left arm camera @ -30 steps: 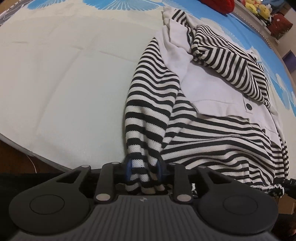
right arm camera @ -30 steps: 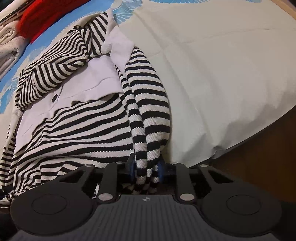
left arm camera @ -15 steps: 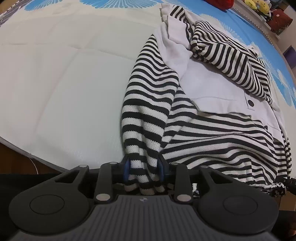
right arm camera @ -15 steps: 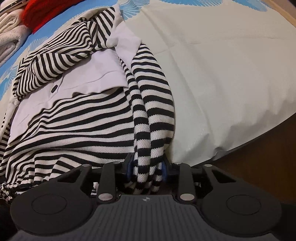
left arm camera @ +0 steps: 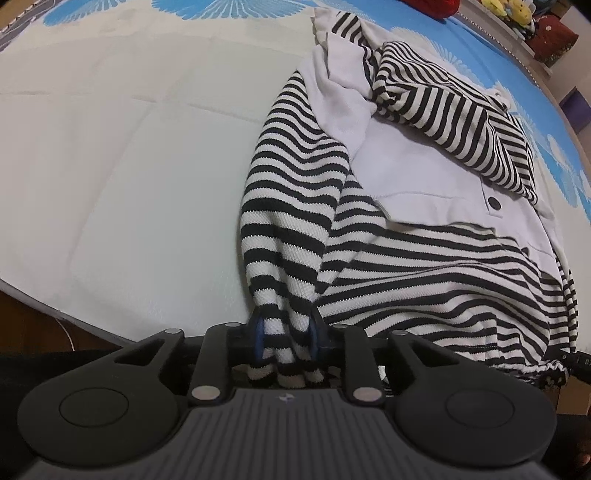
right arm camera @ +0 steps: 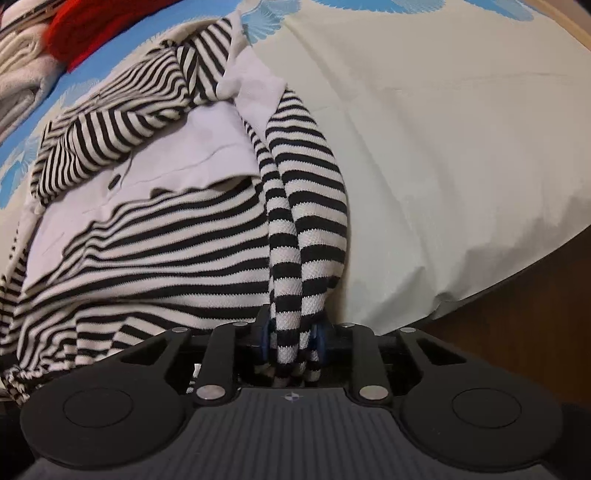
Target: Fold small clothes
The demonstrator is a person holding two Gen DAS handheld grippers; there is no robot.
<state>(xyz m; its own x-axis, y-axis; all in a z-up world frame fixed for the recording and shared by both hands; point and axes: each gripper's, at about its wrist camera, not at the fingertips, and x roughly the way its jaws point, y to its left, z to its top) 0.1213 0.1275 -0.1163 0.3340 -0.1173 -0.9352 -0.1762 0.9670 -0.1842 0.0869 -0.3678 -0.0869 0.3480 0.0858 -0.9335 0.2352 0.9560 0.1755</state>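
Note:
A small black-and-white striped jacket with pale panels (left arm camera: 417, 229) lies on the bed, hood end far, hem near. My left gripper (left arm camera: 285, 334) is shut on the cuff of its left striped sleeve (left arm camera: 291, 206). My right gripper (right arm camera: 292, 338) is shut on the cuff of the other striped sleeve (right arm camera: 306, 206); the jacket body (right arm camera: 155, 236) spreads to its left. Both sleeves run from the shoulders toward the grippers at the near bed edge.
The cream bedsheet (left arm camera: 122, 173) has a blue pattern at the far side (left arm camera: 229, 7). The bed edge drops to a dark wooden frame (right arm camera: 517, 306). A red garment (right arm camera: 96, 26) and folded white cloth (right arm camera: 22, 77) lie at the far left; plush toys (left arm camera: 513, 11) sit far right.
Both grippers have moved forward a little over the bed edge, still holding the sleeve cuffs. The sleeves hang slacker and bulge more beside the jacket body.

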